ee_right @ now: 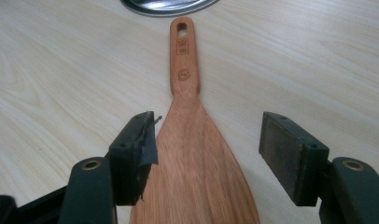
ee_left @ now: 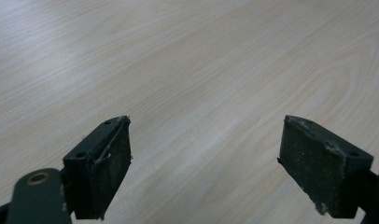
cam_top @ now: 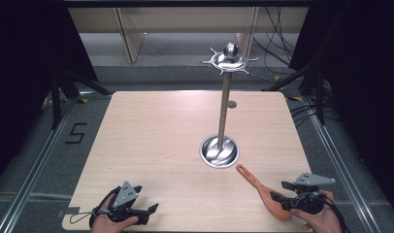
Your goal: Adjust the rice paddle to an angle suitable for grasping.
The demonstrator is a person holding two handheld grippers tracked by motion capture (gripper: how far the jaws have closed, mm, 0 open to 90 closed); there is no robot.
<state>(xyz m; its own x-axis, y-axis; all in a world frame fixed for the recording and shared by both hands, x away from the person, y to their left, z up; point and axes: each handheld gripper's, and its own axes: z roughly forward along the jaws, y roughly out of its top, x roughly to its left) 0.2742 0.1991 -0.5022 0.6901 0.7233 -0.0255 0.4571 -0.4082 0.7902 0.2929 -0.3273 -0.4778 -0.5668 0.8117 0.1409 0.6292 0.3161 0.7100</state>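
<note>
Right gripper view looks straight down the length of a wooden spatula lying flat on the bench, its broad blade between the right tool's two pads and its narrow handle running away toward the rim of a steel stand base. The jaws stand apart: the left pad sits at the blade's edge, perhaps just touching it, while the right pad is clear of it with bare wood grain between, so nothing is clamped yet. My reading is that the step in hand is the grasp of the spatula, with the tool set around the blade but not closed. The next move calls for bringing the pads together on the blade's two edges, squarely enough that the thin, flat piece does not tip or slide out, and then lifting it; the hole at the handle's end suggests it may be meant for one of the hooks on the stand, though that is a guess. From the high view the spatula lies near the bench's front right, angled from the stand base down to the right tool. The left tool rests at the front left, well apart from it, jaws wide and empty over bare bench.
</note>
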